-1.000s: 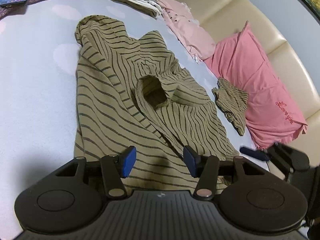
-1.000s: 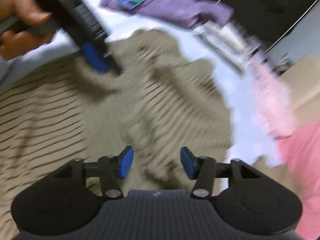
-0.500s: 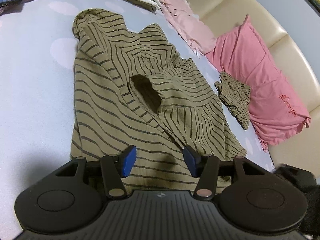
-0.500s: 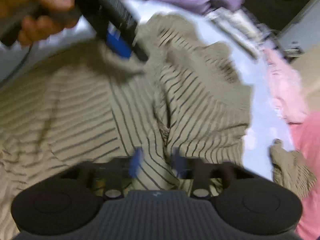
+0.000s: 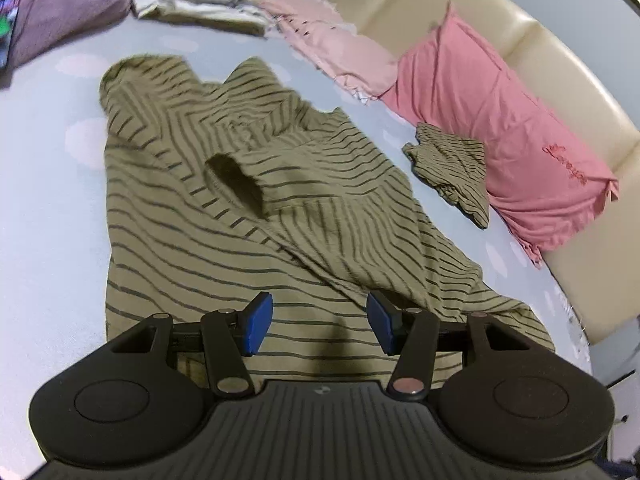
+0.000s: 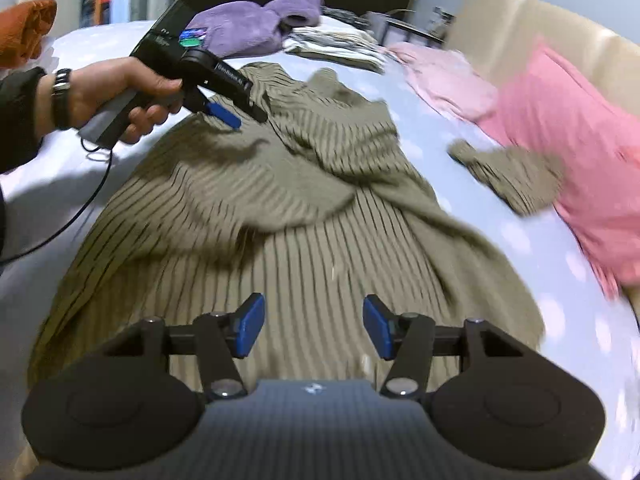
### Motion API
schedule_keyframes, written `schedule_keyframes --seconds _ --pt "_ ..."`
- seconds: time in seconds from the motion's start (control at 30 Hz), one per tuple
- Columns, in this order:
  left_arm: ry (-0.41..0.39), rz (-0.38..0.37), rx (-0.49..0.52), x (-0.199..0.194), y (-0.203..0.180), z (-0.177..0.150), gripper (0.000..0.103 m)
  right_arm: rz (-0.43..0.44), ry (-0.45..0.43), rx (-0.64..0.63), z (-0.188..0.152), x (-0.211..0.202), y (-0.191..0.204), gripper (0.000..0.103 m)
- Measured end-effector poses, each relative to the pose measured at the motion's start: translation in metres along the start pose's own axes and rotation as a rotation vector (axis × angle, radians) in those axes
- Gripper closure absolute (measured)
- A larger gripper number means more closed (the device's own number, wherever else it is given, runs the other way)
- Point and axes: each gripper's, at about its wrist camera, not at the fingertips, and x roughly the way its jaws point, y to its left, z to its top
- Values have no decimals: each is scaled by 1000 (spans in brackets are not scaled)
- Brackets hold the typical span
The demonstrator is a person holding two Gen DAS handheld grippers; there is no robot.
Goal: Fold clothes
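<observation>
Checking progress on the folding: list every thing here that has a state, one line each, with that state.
Striped shirt: spread on the bed, one sleeve folded across the body, not folded up.
Small striped piece: bunched, lying against the pink pillow.
Left tool: open, empty, above the shirt's hem.
Right tool: open, empty, above the shirt.
Pale pink garment: lying rumpled near the headboard.
Phone: screen lit.

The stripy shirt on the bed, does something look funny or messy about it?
Yes. The striped shirt lies rumpled on the bed, not flat: one sleeve is flopped across its middle, cuff gaping open. A small matching striped piece sits apart, against the pink pillow.
</observation>
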Motion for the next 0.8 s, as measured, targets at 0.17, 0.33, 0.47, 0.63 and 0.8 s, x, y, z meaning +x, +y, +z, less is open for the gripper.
schedule_keyframes --seconds 0.17,0.33,0.47,0.63,0.8 --pt "-42 13 48 -20 -13 0 53 2 -20 62 -28 -24 15 39" --pt "-39 68 1 -27 -6 -4 53 18 -45 55 -38 -37 24 39" --pt "-47 84 -43 -36 -3 -4 53 18 -78 55 -40 -46 22 37" --pt "-137 96 29 -43 -5 10 47 24 -159 170 -18 -41 -24 35" --pt "-165 147 -145 -35 41 25 47 148 -234 189 58 -2 -79 21"
